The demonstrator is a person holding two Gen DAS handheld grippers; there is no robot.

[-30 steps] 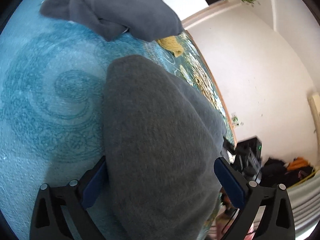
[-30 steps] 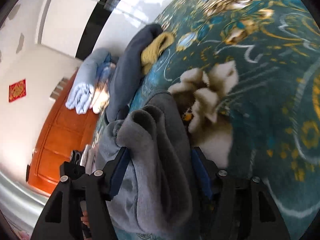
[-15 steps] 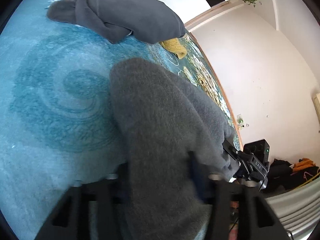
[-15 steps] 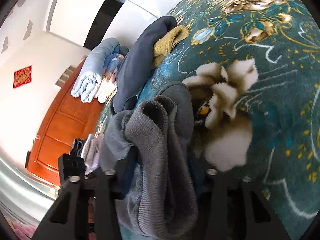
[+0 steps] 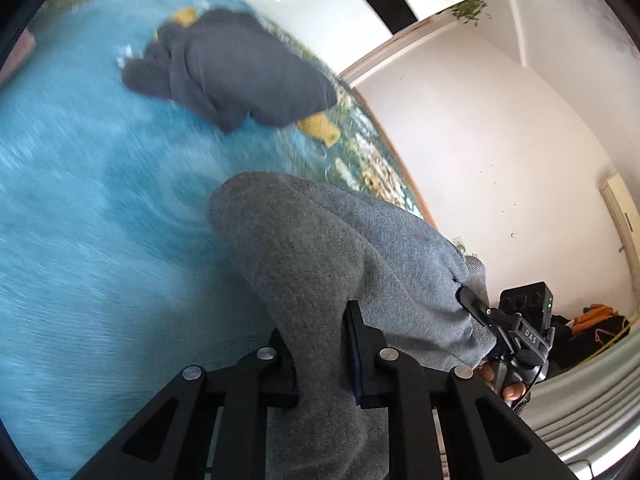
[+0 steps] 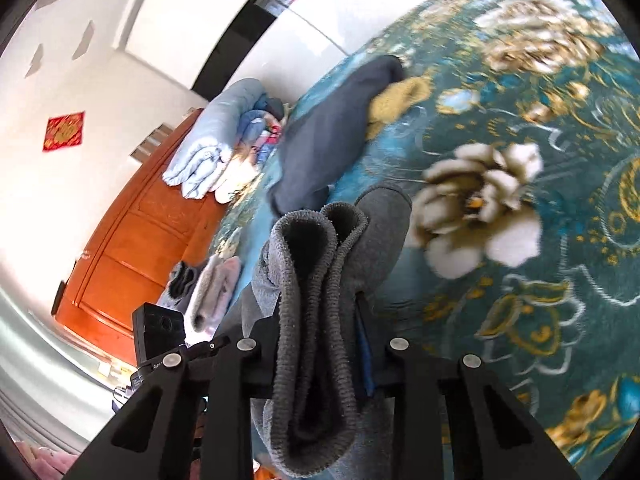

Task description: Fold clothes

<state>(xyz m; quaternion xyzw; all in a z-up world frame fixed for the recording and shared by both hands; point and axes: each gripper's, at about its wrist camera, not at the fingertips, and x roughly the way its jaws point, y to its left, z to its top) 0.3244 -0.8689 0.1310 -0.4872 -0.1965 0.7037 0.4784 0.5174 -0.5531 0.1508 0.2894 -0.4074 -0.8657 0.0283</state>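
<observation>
1. Your left gripper (image 5: 320, 356) is closing its jaws on a fold of the grey garment (image 5: 320, 248), which is bunching between the pads.
2. Your right gripper (image 6: 320, 344) is closing too, pinching the garment's ribbed hem (image 6: 312, 280).
3. The garment is hanging between both grippers above the teal bedspread (image 6: 520, 320).
4. A dark sweater (image 5: 240, 68) is lying further back on the bedspread, beside a yellow cloth (image 5: 320, 128).

Bright daylight, motion-blurred bedspread (image 5: 80, 200), fisheye bending, dark corner vignette
</observation>
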